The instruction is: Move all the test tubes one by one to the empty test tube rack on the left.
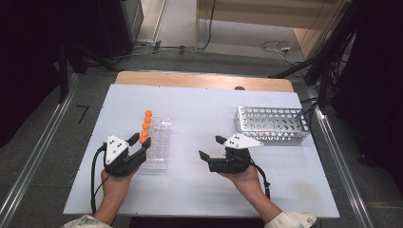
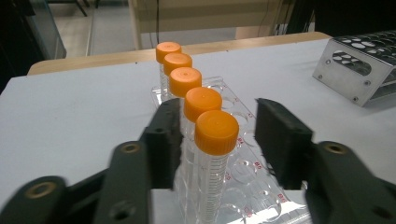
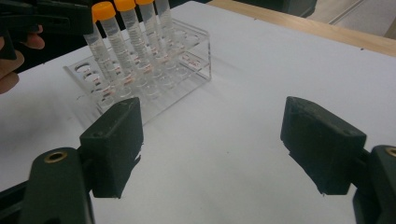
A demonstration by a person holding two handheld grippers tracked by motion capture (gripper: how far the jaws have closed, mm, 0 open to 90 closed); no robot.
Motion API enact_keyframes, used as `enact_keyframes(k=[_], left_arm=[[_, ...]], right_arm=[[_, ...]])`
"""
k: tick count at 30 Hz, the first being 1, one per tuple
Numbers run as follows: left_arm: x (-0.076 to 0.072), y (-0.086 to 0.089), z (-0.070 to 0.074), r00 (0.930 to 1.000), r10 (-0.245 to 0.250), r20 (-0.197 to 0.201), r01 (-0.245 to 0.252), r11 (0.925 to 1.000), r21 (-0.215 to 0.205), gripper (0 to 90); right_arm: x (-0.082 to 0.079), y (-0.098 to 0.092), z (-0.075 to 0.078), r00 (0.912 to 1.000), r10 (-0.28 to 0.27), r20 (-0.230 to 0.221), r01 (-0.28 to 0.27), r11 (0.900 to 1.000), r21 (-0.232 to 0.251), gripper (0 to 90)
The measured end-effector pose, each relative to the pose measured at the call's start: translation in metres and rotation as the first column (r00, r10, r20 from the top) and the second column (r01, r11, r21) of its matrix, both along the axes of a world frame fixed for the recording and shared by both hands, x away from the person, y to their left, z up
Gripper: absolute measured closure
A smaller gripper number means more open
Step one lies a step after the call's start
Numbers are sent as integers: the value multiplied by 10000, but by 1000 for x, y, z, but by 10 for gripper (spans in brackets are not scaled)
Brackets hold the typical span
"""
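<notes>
Over on the left, our left tool (image 1: 141,143) sits at the near end of the clear rack (image 1: 159,142), jaws partly apart on either side of the nearest orange-capped tube (image 2: 215,154); the pads aren't pressing it, so nothing's gripped. That tube stands upright in the rack, first in a row of five. Middle of the white counter (image 1: 199,190), our right tool (image 1: 211,148) has its jaws spread wide with only bare counter between them. Far right sits the metal rack (image 1: 273,124), well apart from the tubes.

Grey carpet floor (image 1: 43,156), black cables (image 1: 209,28), perhaps wooden furniture (image 1: 266,12) behind
</notes>
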State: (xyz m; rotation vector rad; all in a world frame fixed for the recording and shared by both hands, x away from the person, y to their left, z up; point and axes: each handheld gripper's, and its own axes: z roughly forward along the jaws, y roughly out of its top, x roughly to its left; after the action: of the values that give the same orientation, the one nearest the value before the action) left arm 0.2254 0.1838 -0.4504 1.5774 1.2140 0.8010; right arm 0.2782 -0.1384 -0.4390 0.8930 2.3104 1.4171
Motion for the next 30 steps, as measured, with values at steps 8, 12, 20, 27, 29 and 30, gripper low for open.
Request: enact_keyframes(k=[8, 12, 20, 27, 29, 30], left_arm=[[-6, 0, 3, 10000, 63, 74, -61, 9994, -340, 288], [-7, 1, 2, 9999, 134, 37, -132, 9992, -381, 269], [-8, 8, 2, 9997, 229, -29, -230, 9983, -526, 244], [-10, 14, 1, 9994, 329, -73, -332, 9981, -510, 213], [-11, 17, 1, 9989, 466, -53, -468, 9976, -508, 213], [-11, 19, 1, 9986, 533, -47, -534, 9974, -485, 212]], right_arm=[[1, -3, 0, 9999, -150, 6, 150, 9999, 38, 198], [2, -7, 2, 9996, -263, 100, 262, 9996, 77, 199], [5, -26, 4, 9966, -809, 152, 806, 9966, 186, 198], [6, -42, 7, 9927, -1190, 209, 1185, 9926, 257, 192], [6, -49, 8, 9903, -1374, 211, 1369, 9902, 271, 189], [6, -52, 8, 9891, -1456, 212, 1449, 9890, 288, 187]])
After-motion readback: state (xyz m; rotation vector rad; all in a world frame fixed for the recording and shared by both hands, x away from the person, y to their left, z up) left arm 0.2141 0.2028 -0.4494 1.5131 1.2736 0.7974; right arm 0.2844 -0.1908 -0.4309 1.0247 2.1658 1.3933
